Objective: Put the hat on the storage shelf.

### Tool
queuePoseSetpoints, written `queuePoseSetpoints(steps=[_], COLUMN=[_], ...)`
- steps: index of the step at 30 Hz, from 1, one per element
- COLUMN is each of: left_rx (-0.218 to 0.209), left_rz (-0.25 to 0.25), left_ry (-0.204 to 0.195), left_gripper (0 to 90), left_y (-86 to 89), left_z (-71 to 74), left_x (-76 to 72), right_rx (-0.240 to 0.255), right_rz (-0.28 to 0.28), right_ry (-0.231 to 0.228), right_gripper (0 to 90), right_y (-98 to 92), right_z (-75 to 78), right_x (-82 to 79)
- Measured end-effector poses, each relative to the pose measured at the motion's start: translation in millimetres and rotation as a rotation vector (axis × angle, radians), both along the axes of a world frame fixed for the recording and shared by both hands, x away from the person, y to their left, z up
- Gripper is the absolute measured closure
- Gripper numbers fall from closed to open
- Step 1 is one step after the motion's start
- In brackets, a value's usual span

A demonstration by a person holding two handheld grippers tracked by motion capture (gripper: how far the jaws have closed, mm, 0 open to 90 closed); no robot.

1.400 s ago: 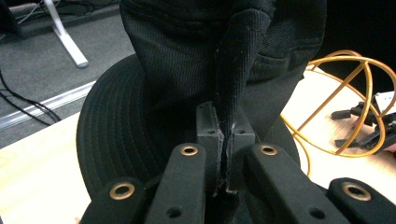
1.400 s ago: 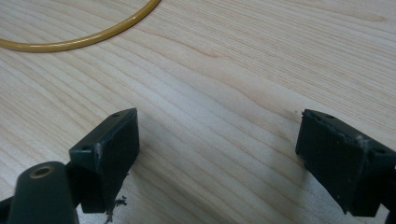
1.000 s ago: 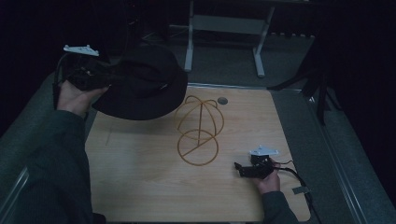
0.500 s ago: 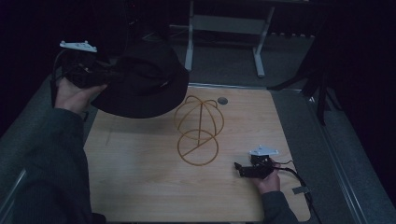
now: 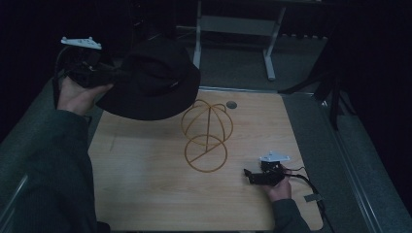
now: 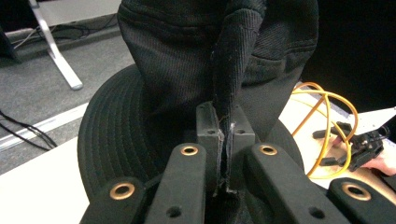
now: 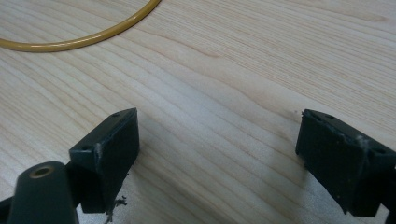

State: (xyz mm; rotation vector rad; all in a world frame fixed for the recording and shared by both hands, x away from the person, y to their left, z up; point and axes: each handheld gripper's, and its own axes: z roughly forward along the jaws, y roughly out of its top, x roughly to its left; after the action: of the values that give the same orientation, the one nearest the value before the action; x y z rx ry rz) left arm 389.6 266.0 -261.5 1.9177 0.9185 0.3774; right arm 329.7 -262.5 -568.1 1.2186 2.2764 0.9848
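Overhead, hat [image 5: 150, 80] beyond table [image 5: 145, 194] edge

Bare table [image 5: 145, 170] left of wire stand [image 5: 206, 136]

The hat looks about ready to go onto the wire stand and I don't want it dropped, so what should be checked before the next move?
1. Left hand-held gripper clamped on the black hat: ok, a fold of fabric is pinched between the pads.
2. Hat clear of the table: ok, held up at the far left corner.
3. Wire stand upright and unobstructed: ok.
4. Hat centred over the stand: not ok, it hangs left of it.
5. Right hand-held gripper out of the way: ok, open, low by the table, near side of the stand.
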Motion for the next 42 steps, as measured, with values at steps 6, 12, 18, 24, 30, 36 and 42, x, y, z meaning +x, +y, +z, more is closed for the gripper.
queuePoseSetpoints(steps=[6,12,18,24,30,36,42], left_rx=[-0.001,-0.008,-0.021,-0.023,-0.038,-0.048,-0.059], left_rz=[-0.008,-0.016,-0.018,-0.026,-0.040,-0.058,-0.081], left_ry=[-0.005,-0.012,-0.014,-0.023,-0.030,-0.033,-0.035], left_gripper=[87.8,87.8,87.8,87.8,87.8,87.8,87.8], left_y=[-2.3,-3.9,-5.0,-8.3,-12.2,-17.8,-24.4], left_z=[4.1,7.5,9.5,12.5,15.2,16.2,16.7], left_x=[-1.9,-3.0,-2.9,-3.4,-3.4,-2.9,-2.1], right_rx=[0.000,0.000,-0.001,-0.002,-0.002,-0.002,-0.002], right_rz=[0.000,0.000,0.002,0.003,0.003,0.003,0.003], right_ry=[0.000,0.000,0.000,0.000,0.000,0.000,0.000], right_gripper=[13.3,13.3,13.3,13.3,13.3,13.3,13.3], right_y=[0.0,0.0,-0.1,-0.2,-0.2,-0.2,-0.2], right_z=[0.0,0.0,0.0,0.0,0.0,0.0,0.0], right_x=[0.0,0.0,0.0,0.0,0.0,0.0,0.0])
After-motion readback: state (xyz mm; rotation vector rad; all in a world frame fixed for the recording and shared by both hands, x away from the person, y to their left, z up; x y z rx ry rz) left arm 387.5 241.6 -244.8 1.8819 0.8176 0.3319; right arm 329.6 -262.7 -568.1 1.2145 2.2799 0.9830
